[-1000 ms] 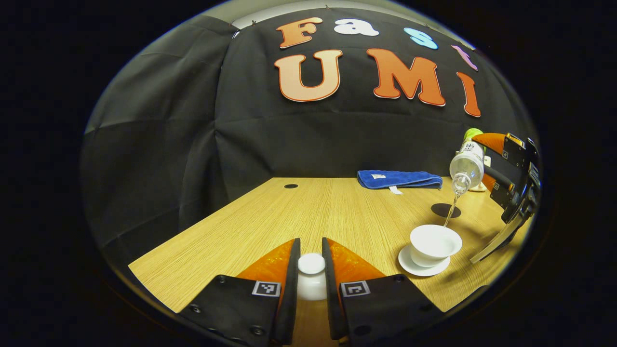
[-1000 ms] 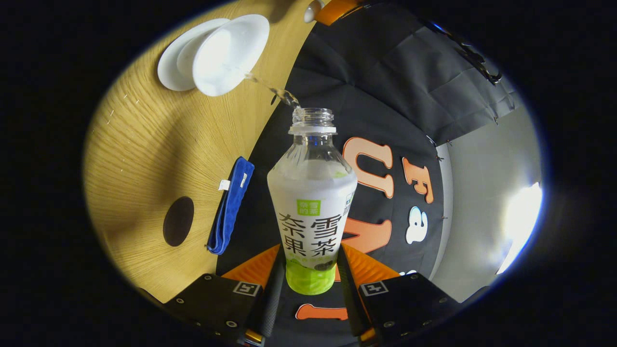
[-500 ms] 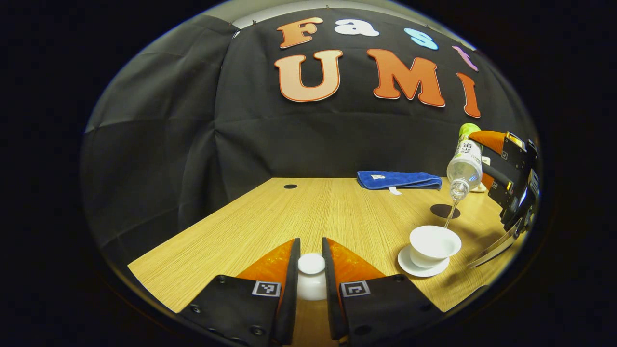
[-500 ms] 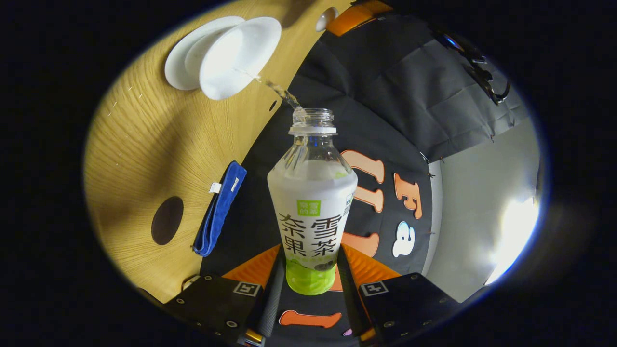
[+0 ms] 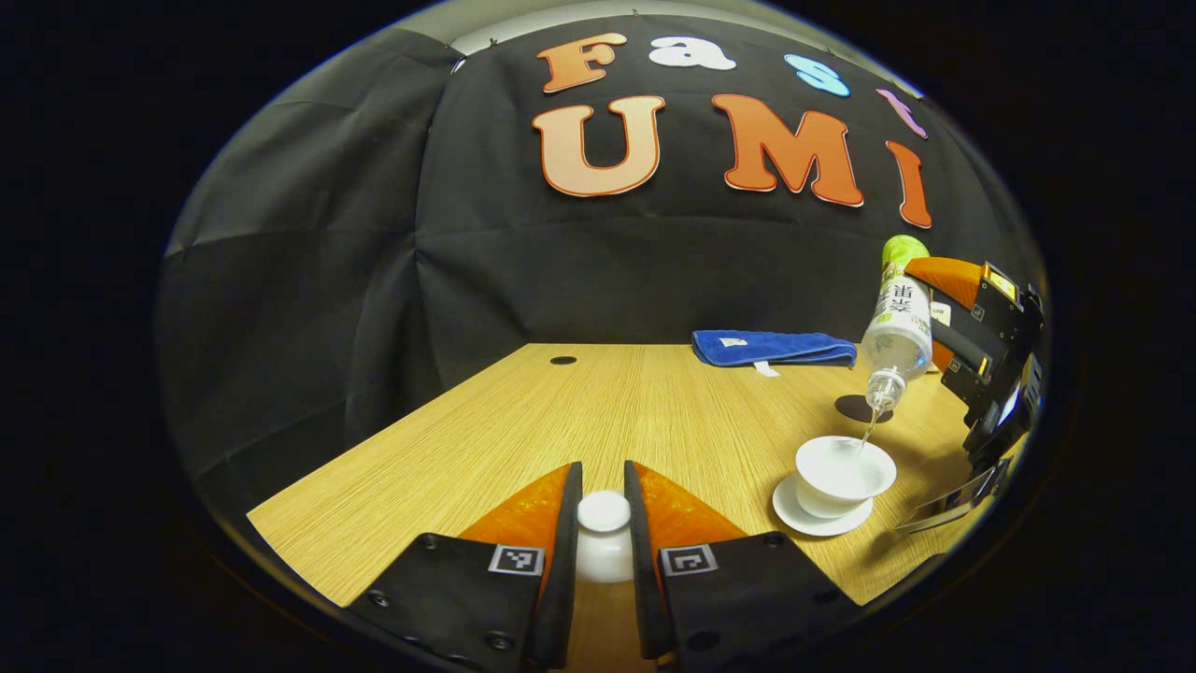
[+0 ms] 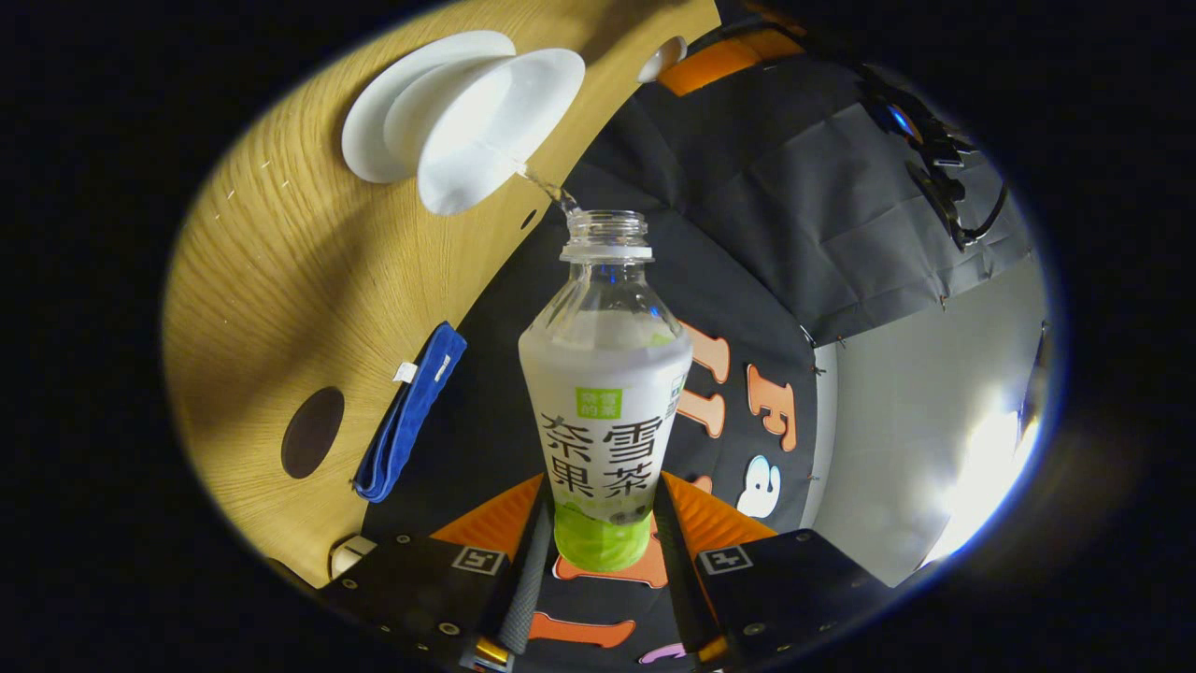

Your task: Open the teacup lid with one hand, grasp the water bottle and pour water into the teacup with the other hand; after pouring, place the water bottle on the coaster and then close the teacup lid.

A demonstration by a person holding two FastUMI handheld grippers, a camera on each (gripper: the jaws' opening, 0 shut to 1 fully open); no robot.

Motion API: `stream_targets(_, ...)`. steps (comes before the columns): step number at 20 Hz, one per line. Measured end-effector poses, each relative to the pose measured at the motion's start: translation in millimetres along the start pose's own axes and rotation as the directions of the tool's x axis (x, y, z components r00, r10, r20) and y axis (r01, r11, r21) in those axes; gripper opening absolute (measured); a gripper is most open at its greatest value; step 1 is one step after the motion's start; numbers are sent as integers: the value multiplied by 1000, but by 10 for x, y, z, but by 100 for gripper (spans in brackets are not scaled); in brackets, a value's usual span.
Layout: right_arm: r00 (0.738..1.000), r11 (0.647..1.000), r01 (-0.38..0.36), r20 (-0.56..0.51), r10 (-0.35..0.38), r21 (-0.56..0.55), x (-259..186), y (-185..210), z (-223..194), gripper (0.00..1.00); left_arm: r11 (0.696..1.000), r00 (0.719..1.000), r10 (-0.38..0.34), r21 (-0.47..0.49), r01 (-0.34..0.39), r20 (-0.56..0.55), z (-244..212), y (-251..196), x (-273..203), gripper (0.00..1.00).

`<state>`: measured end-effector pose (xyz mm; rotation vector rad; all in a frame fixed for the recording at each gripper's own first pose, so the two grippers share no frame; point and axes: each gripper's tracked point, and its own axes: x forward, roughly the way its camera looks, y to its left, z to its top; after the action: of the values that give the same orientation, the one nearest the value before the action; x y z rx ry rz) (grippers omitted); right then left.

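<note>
From my left gripper view I look level across the wooden table (image 5: 598, 411) to the booth wall, and I see the bottle from outside: tipped mouth-down over the teacup (image 5: 844, 475), held by my right gripper (image 5: 944, 322) at the far right. My right gripper view gives what that one cannot: the water bottle (image 6: 603, 393) straight up its length, open neck (image 6: 605, 229) away from me, with the table (image 6: 271, 308) tilted to the left side and a pale wall beyond the cloth on the right.

A folded blue cloth (image 5: 774, 347) lies at the back of the table; the dark round coaster (image 5: 861, 408) sits between it and the cup, bare. In the right gripper view the cloth (image 6: 408, 425) and coaster (image 6: 312, 432) lie one beside the other, with a small pale object (image 6: 344, 555) at the table edge that I cannot make out.

My left gripper (image 5: 603, 523) is closed on the white teacup lid (image 5: 604, 537), both fingers against its sides, low over the table and well left of the cup. My right gripper (image 6: 601, 542) is clamped on the bottle's green lower end. A thin stream of water (image 6: 547, 187) runs from the neck into the teacup (image 6: 486, 121), which stands on its saucer (image 5: 815, 517) just under the mouth.
</note>
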<state>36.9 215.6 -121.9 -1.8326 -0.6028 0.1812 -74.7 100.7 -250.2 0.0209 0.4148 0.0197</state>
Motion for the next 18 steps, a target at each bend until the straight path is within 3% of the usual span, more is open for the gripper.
stream_targets(10, 996, 996, 76, 48, -74, -51, -20, -117, 163, 60, 1000, 1000, -12, 12, 11, 19, 88, -55, -21, 31)
stream_targets(18, 994, 995, 89, 68, -85, -55, -28, -137, 190, 60, 1000, 1000, -14, 16, 14, 18, 110, -85, -32, 31)
